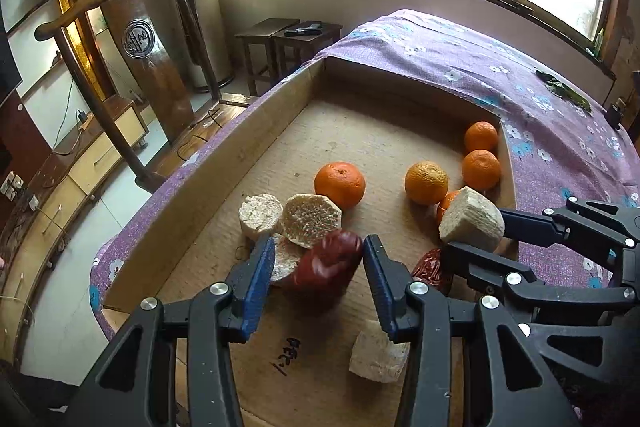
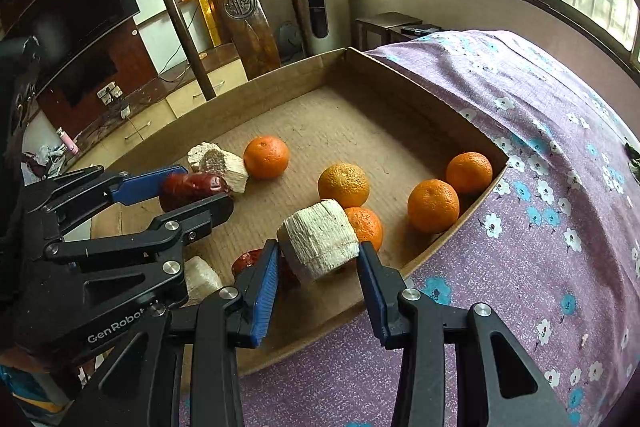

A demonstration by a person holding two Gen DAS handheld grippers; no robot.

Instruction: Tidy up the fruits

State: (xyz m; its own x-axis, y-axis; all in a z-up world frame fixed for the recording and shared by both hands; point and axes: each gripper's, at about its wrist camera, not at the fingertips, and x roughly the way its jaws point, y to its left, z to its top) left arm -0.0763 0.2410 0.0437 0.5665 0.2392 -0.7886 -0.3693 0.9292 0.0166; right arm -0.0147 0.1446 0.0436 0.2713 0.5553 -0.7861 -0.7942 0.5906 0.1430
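My left tool (image 1: 318, 263) grips a red date (image 1: 326, 267) above the floor of a shallow cardboard tray (image 1: 224, 163), while my right tool (image 2: 318, 259) holds a pale, ridged cut chunk (image 2: 318, 245) nearer the tray's right wall. Both sets of jaws are narrowed onto their loads, pads pressing the sides. The tray sits on a surface draped in a purple flowered cloth (image 2: 520, 131).

Five oranges (image 1: 340, 185) lie loose toward the right corner of the tray; more pale chunks (image 1: 310, 219) cluster just beyond the date, one lies near the front edge (image 1: 378, 351), and a second date (image 1: 432, 267) rests under my right tool.

As I judge it, the chief risk is crowding. My two tools work close together, and a careless swing could knock one load from the other's grip. The date is glossy and held near one end, so it could pivot or slip out. The chunk looks crumbly, so squeezing harder may break it. Setting either down among the oranges could send them rolling, undoing any grouping.
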